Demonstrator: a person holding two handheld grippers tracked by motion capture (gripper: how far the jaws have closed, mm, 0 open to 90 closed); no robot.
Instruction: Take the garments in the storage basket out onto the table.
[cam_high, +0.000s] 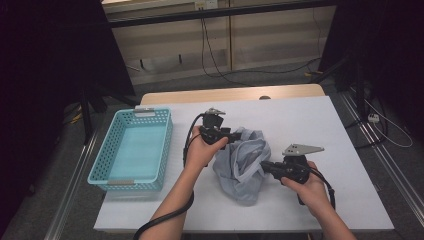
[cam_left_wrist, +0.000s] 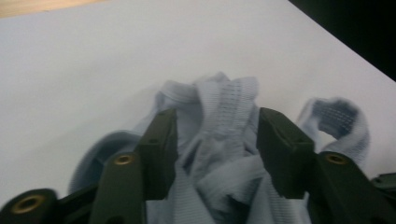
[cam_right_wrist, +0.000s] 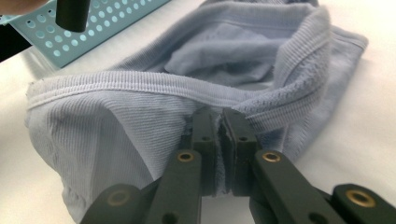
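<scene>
Garment handling on the counter, grip changing hands

Progress looked early: the pale blue garment (cam_high: 241, 162) lay crumpled on the white counter (cam_high: 320, 125), just right of the turquoise basket (cam_high: 116, 177), which held nothing, so by my judgement the straightening or folding and any move into the basket were all left to do. Right tongs (cam_right_wrist: 219, 140) were clamped tight on the ribbed hem (cam_right_wrist: 140, 86) at the garment's right edge, a thin fold of cloth pinched between the pads. Left tongs (cam_left_wrist: 217, 144) stood about half wide at the garment's far left side; bunched cloth sat between the jaws, but the pads were not pressing on it, so that side seemed free. Both hands flanked the heap, left (cam_high: 200, 150) farther, right (cam_high: 307, 187) nearer.
</scene>
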